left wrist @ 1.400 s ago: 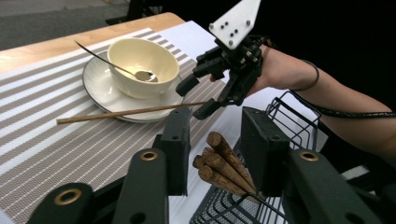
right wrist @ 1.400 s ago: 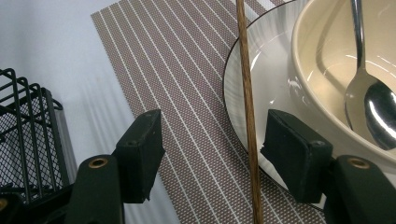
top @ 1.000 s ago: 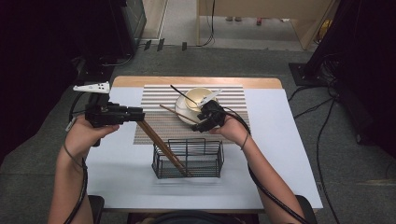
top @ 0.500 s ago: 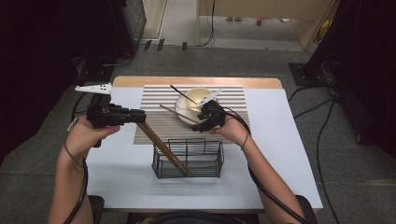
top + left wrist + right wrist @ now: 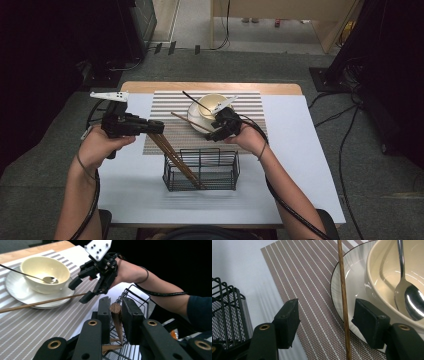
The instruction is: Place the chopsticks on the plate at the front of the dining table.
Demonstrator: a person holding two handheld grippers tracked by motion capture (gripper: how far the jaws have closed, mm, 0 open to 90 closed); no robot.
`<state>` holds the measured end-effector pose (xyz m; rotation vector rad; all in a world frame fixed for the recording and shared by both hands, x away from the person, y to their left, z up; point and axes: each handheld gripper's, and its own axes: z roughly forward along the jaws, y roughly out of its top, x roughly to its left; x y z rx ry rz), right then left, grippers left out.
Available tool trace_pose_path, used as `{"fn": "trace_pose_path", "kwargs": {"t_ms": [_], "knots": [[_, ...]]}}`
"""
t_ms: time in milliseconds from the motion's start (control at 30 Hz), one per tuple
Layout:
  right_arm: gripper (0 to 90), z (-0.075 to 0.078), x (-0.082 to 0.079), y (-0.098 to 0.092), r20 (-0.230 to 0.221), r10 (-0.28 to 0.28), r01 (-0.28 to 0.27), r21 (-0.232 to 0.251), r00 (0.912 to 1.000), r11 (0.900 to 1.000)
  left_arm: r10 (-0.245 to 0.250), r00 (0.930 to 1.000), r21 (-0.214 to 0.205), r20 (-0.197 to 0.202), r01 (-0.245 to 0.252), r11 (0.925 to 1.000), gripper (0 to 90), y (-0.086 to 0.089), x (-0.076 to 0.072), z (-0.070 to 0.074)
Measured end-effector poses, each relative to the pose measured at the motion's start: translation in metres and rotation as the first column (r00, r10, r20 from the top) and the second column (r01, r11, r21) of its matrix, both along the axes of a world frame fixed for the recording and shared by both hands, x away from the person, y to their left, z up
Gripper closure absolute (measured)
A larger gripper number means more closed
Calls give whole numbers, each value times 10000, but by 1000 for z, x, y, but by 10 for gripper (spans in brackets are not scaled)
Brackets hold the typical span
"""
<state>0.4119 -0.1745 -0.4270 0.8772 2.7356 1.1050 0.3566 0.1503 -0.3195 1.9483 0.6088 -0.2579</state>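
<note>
A white table (image 5: 300, 165) carries a striped placemat (image 5: 175, 132), a black wire basket (image 5: 201, 170), and a cream bowl (image 5: 212, 104) with a spoon (image 5: 48, 279) on a white plate (image 5: 192, 117); the work is judged about half done, since thick wooden chopsticks (image 5: 175, 160) already stand with their lower ends in the basket, their top end (image 5: 115, 308) gripped by the left gripper (image 5: 115, 312), whose jaws have just been closing on it. One thin chopstick (image 5: 344, 302) is left lying across the plate's rim and placemat, passing untouched between the wide-open jaws of the right gripper (image 5: 325, 320). No brand, label or writing can be read.
</note>
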Motion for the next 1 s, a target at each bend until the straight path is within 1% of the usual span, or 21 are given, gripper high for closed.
{"fn": "trace_pose_path", "kwargs": {"t_ms": [100,167,233,267,367,533,700,833,1000], "knots": [[380,0,0,0,35,21,-21,9,10000,10000,-153,9995,38,-285,154,9999,792,-6,1,-3],[380,1,0,0,49,12,-12,21,10000,10000,-189,9991,39,-391,191,9998,799,-7,2,-4],[380,2,-1,0,55,4,-4,40,10000,10000,-229,9979,-71,-611,225,9997,813,-7,4,-4],[381,2,-1,0,67,4,-4,51,10000,10000,-231,9978,-131,-626,223,9997,820,-6,4,-4],[381,4,-1,-1,86,-20,19,64,10000,10000,-196,9961,-262,-856,174,9995,839,-6,6,-3],[386,5,-1,-1,127,-10,9,100,9999,9999,-169,9951,-209,-978,149,9997,842,-6,7,-2],[386,6,-2,0,164,48,-51,163,9999,9999,-4,9950,-248,-999,-21,9997,843,-2,7,3],[386,6,-2,1,132,81,-85,307,9999,9995,145,9947,-322,-1022,-179,9993,844,5,9,7],[385,8,-3,2,194,127,-133,318,9997,9994,318,9942,-396,-1031,-360,9986,844,15,10,12]]}}
